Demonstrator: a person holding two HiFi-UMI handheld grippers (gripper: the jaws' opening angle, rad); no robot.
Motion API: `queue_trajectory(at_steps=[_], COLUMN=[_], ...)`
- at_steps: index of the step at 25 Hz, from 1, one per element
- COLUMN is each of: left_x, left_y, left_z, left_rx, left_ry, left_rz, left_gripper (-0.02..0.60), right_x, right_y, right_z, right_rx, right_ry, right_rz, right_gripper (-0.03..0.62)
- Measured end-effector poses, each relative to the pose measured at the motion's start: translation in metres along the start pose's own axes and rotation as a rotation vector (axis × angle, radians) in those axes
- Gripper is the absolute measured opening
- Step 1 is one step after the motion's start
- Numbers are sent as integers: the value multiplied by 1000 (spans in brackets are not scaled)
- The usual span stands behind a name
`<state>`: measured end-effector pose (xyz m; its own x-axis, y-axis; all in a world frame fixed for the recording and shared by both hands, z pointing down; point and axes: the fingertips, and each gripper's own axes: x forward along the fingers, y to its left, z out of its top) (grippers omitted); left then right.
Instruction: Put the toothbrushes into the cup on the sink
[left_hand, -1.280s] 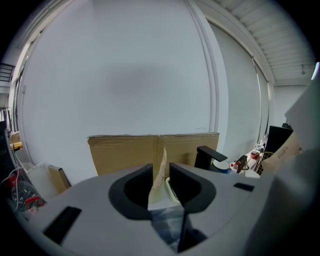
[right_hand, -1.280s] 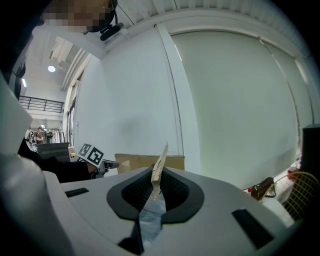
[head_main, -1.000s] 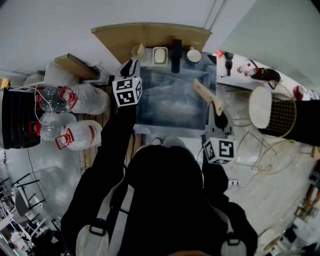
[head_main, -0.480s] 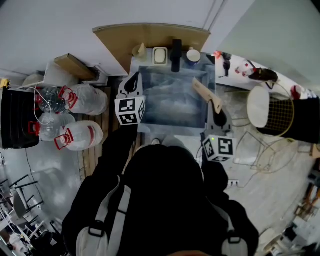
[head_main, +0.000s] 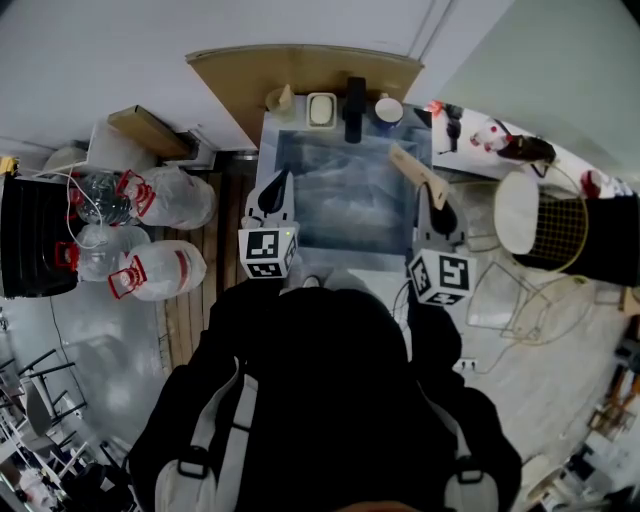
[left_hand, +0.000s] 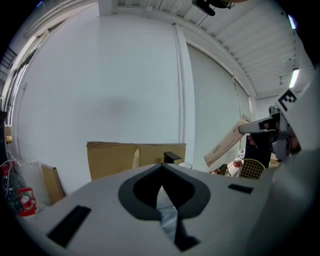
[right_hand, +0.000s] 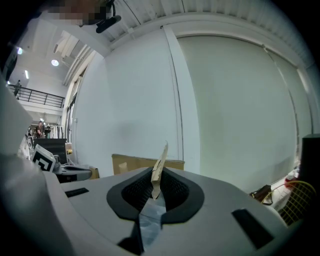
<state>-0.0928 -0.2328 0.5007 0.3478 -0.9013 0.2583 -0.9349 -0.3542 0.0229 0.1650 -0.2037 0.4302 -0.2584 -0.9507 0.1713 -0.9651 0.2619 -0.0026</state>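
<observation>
My right tongs (head_main: 432, 205) are clamped on one toothbrush (head_main: 408, 165), wrapped in a brown paper sleeve. It juts out over the right side of the sink (head_main: 340, 262), short of the one cup (head_main: 388, 112), which stands on the back rim just right of the single black faucet (head_main: 353, 105). One soap dish (head_main: 320, 109) sits left of the faucet. My left tongs (head_main: 278, 185) are closed with nothing between them, over the sink's left edge. One tan piece (head_main: 279, 99) stands at the back left corner; I cannot tell what it is.
</observation>
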Motion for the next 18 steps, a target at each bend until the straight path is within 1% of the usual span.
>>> queue_trajectory(at_steps=[5, 9, 13, 18], left_x=[-12, -20, -25, -26], left_y=[-4, -8, -6, -6], left_z=[-11, -14, -23, -22], left_rx=[-9, 12, -14, -30], left_ry=[2, -1, 24, 28], left_rz=[4, 0, 13, 25], left_gripper=[2, 2, 2, 2], right_x=[23, 47, 71, 104], right_y=[-10, -19, -28, -41], right_z=[-2, -3, -3, -10], right_rx=[-6, -20, -42, -46], right_ry=[13, 22, 28, 52], right_rz=[-8, -11, -20, -33], right_gripper=[37, 37, 37, 37])
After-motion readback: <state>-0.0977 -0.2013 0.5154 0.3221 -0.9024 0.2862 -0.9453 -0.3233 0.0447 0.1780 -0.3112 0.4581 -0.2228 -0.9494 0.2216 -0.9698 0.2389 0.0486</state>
